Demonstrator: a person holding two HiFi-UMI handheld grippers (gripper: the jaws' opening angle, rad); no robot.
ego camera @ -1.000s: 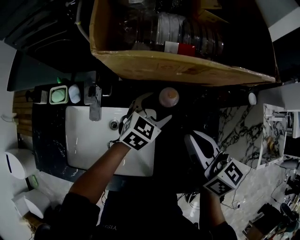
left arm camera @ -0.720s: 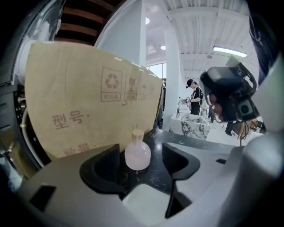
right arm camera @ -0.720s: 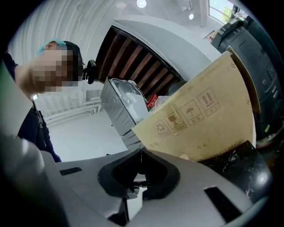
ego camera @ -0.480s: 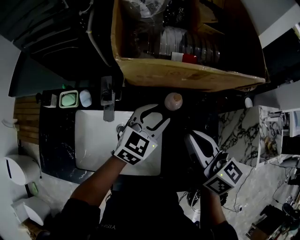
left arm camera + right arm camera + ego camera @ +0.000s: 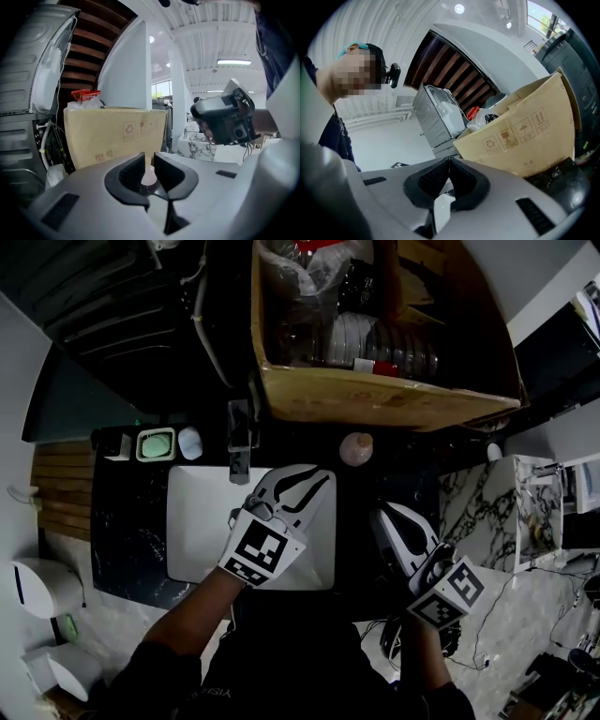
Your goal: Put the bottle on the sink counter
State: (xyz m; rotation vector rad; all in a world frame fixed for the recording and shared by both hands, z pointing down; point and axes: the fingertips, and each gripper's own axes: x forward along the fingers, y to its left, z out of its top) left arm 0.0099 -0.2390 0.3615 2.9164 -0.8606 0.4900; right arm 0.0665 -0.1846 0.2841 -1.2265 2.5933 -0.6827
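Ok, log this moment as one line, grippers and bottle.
left gripper: empty, jaws have just been closing, narrow gap | right gripper: shut, empty | bottle: standing on sink counter, not held

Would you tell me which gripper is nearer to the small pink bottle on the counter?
Left. The left gripper sits just below-left of the bottle, its jaws having just narrowed with nothing between them; the right gripper is farther off, below-right.

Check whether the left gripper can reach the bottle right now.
Probably yes: nothing stands between the left gripper and the bottle, straight ahead on the counter. Its jaws have just been closing, empty, and must reopen.
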